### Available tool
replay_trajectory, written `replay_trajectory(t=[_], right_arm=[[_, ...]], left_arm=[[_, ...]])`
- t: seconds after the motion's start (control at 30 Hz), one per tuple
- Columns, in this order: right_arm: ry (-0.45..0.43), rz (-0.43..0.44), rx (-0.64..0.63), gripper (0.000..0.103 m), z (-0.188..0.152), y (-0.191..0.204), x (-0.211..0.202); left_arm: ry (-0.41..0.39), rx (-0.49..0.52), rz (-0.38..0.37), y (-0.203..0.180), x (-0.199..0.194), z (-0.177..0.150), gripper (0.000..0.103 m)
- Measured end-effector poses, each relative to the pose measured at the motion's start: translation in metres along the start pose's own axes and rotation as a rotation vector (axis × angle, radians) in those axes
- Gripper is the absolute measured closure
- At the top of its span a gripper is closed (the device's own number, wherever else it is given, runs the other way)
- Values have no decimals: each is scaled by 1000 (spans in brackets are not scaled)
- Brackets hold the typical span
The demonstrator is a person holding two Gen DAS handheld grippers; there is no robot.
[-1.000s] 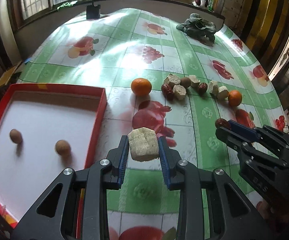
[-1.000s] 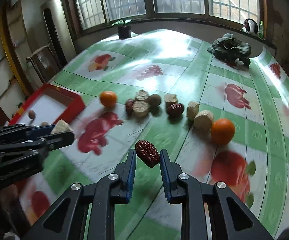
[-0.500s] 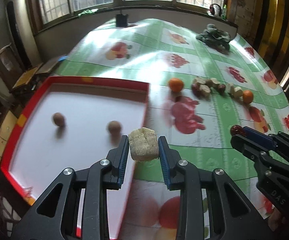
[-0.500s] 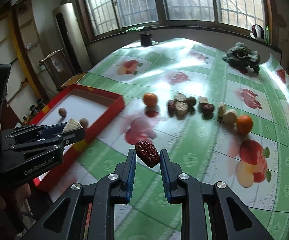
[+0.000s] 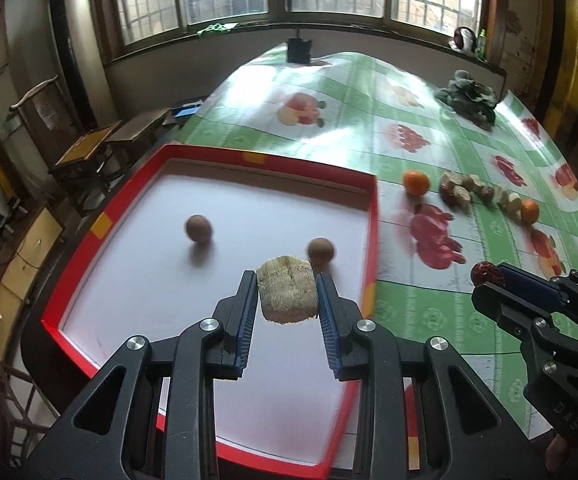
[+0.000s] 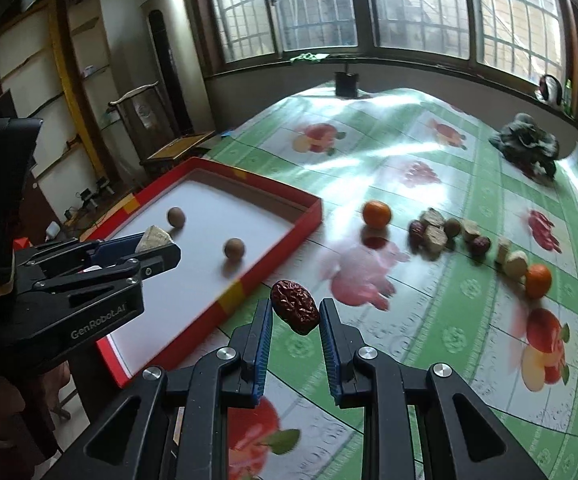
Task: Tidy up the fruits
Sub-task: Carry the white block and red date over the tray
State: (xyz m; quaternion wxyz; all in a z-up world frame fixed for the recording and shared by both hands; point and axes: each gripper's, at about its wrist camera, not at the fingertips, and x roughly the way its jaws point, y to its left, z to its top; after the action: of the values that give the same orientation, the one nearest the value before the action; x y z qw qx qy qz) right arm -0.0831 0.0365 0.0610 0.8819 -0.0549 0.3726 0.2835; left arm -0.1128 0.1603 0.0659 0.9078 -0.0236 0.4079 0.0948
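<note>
My left gripper point(image 5: 287, 296) is shut on a pale, fibrous cut chunk point(image 5: 287, 294) and hangs over the white floor of the red-rimmed tray point(image 5: 372, 216). Two brown round fruits point(image 5: 198, 228) point(image 5: 320, 250) lie in that tray. My right gripper point(image 6: 295, 312) is shut on a wrinkled dark-red date point(image 6: 295, 307), held above the green tablecloth just right of the tray point(image 6: 273, 252). In the right wrist view the left gripper point(image 6: 157, 242) shows at the left, over the tray. In the left wrist view the right gripper point(image 5: 487, 276) sits at the right edge with the date point(image 5: 485, 273).
A row of fruit lies on the cloth: an orange point(image 6: 376, 213), dates, pale chunks and a second orange point(image 6: 538, 279). A dark leafy bundle point(image 6: 527, 146) sits at the far right. A black pot point(image 6: 346, 83) stands at the far table end. Chairs stand left of the table.
Both grippers have travelled left with their loads. The left one went from above the cloth to above the tray's floor; the right one came up beside the tray's right rim.
</note>
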Motion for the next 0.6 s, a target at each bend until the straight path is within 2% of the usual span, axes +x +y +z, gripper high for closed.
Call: replay_trajectory(t=[0.27,0.6], right_arm=[[16,34,-56,80,13,27,15],[44,68,-108,80,23,54,38]], left_arm=[[6,-41,43,26,8,-2,74],[33,-90,61,52,22,-4,74]])
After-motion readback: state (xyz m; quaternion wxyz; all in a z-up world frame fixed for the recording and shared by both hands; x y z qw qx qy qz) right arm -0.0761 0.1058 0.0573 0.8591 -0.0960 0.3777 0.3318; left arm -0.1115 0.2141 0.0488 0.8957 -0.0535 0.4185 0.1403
